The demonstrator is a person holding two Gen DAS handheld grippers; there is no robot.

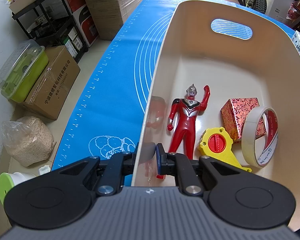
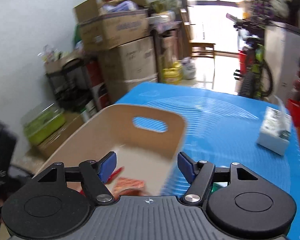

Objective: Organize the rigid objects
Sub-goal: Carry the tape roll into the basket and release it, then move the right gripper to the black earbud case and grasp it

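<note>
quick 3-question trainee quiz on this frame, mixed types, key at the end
1. True or false: the left claw is clamped on the side wall of the cream bin.
2. Which item in the bin leans on the patterned red box? A) red hero figure B) tape roll C) yellow reel
3. Fill in: the right claw is ____, with nothing between its pads.

Key: 1 true; 2 B; 3 open
</note>
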